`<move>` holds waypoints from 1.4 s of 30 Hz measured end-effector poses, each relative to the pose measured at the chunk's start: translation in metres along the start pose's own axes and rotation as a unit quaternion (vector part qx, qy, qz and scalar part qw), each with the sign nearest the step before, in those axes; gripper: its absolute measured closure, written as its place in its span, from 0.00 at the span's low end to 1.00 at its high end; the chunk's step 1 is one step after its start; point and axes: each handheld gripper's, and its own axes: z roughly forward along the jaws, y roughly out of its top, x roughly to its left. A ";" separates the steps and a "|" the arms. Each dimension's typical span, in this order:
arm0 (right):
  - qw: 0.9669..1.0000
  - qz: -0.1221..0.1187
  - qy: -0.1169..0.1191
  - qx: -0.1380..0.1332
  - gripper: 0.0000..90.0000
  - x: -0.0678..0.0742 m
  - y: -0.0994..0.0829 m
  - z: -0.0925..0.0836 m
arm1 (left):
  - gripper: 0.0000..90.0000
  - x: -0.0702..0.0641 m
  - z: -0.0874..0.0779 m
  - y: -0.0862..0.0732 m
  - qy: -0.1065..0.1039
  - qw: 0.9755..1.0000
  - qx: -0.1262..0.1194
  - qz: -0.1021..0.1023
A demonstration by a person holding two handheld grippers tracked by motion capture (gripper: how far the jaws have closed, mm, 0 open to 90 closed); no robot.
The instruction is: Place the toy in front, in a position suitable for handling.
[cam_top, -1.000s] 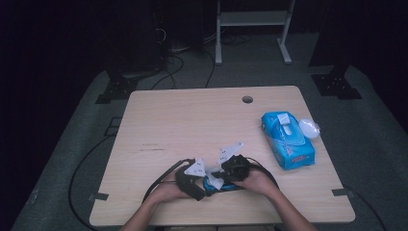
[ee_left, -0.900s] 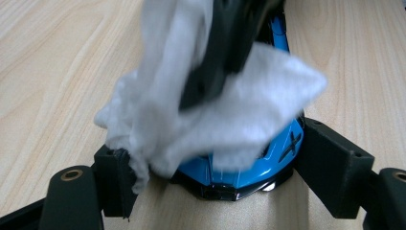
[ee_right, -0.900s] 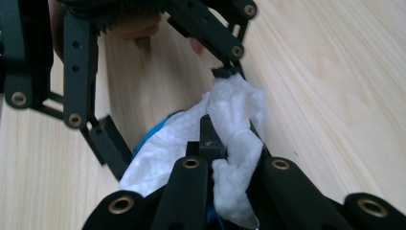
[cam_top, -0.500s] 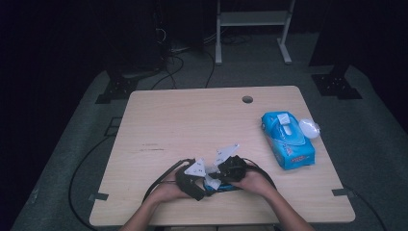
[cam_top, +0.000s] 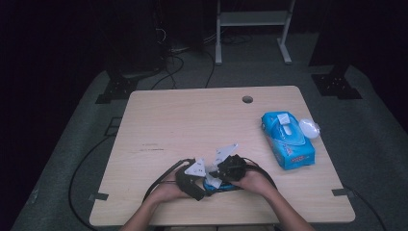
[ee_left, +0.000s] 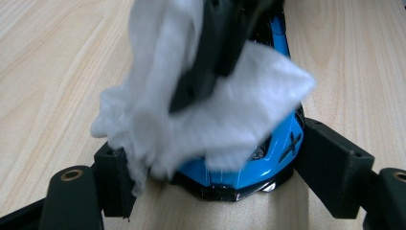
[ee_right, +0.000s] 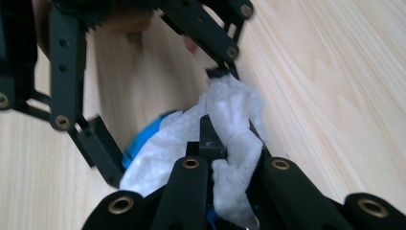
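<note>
Left gripper (cam_top: 198,185): jaws spread to either side of a blue toy car (ee_left: 268,158) and clamped against its flanks, as the left gripper view shows; the car rests on the wooden table (cam_top: 192,120), nose toward that gripper's body.

Right gripper (cam_top: 225,177): jaws clenched on a white wipe (ee_right: 230,139); the wipe bunches between the pads and hangs past them; in the left gripper view the wipe (ee_left: 201,110) lies on the car's upper surface, with the right gripper's black jaws pressing it from above.

Both grippers sit close together at the table's near edge; a blue wipes pack (cam_top: 287,139) lies well apart, beyond the right gripper.
</note>
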 end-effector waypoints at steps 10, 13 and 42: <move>1.000 0.005 0.000 0.000 0.93 -0.006 -0.005 -0.005 | 0.26 0.001 -0.001 -0.001 0.002 1.000 0.002 0.006; 1.000 0.025 -0.005 -0.003 0.93 -0.012 -0.012 -0.012 | 0.26 0.001 0.000 0.000 0.002 1.000 0.003 0.007; 1.000 0.019 -0.004 -0.014 0.93 -0.007 -0.010 -0.007 | 0.26 0.001 -0.002 -0.002 0.002 1.000 -0.001 0.004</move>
